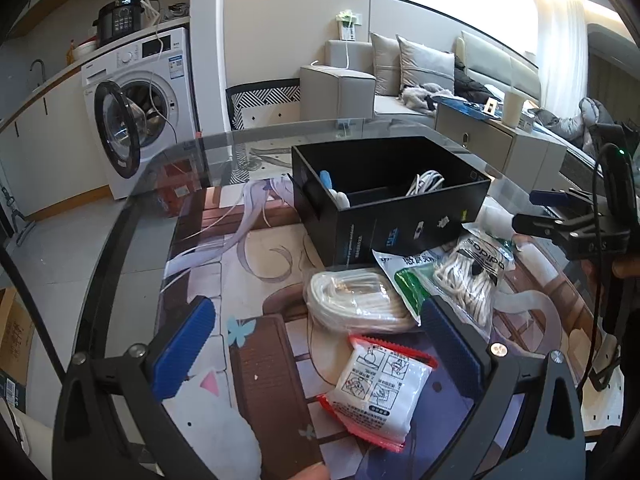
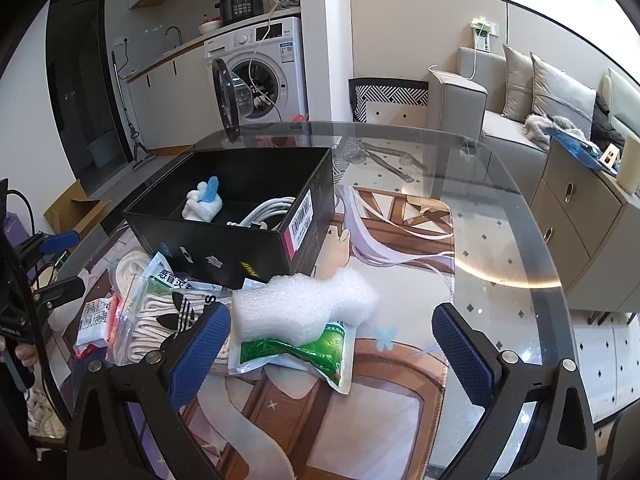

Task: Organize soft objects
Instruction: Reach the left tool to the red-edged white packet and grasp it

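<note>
Left gripper (image 1: 320, 344): jaws spread wide, nothing between the blue ribbed pads (image 1: 184, 346). It hovers over the glass-topped table (image 1: 132, 216), and the red-edged white sachet with printed instruction panels (image 1: 378, 390) lies just ahead, between the fingers but untouched.

Right gripper (image 2: 332, 354): also wide open and empty. Just ahead of it, the white foam wrap sheet (image 2: 304, 300) lies on top of the green-and-white foil pouch (image 2: 296, 350).

Beyond the sachet in the left view: a clear bag of coiled cream rope (image 1: 352, 300), then a clear bag of cream socks with a black trefoil logo (image 1: 474, 276), both loose on the printed anime desk mat (image 1: 260, 248).

Farther out stands the black open-topped cardboard box (image 2: 236, 256). It already holds a white-and-blue soft toy (image 2: 204, 200) in one compartment and a coiled white cable (image 2: 268, 210) in another.

Judgement: sorting is partly done, with several soft items still outside. The step in hand looks like a pick. The left gripper needs to lower over the sachet and close gently on it, then carry it over the box wall.
</note>
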The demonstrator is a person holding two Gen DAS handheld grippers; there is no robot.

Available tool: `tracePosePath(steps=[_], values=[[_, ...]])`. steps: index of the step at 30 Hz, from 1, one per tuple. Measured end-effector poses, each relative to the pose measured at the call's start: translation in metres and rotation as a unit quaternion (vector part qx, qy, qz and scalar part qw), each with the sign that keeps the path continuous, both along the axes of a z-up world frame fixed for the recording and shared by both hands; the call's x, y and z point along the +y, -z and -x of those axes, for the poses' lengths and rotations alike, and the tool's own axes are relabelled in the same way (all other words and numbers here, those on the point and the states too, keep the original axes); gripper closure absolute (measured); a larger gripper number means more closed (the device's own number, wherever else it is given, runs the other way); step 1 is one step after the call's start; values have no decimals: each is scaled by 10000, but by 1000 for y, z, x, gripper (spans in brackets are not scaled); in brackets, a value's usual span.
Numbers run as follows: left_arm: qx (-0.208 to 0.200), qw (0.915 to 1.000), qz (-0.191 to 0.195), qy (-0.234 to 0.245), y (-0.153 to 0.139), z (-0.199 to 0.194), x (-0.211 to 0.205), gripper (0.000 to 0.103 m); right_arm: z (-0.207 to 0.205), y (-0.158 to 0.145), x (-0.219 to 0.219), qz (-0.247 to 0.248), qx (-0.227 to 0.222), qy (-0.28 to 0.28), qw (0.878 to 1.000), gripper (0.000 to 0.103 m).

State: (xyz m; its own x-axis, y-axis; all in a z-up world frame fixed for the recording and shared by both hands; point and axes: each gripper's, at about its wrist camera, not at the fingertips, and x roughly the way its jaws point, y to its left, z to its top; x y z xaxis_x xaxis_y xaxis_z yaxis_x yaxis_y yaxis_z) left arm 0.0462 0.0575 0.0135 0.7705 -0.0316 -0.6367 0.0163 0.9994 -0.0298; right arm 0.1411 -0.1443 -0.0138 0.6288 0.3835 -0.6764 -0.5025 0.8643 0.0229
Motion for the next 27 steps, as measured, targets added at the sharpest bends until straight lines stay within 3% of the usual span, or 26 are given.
tracePosePath(steps=[19,27], values=[[614,9951,-55,772,25,10,-10,0,-3,-3,-3,95,-51,-107,9999,1],[753,9936,-14,841,31,10,-12,1,-5,1,-5,78,19,-126,9999,1]])
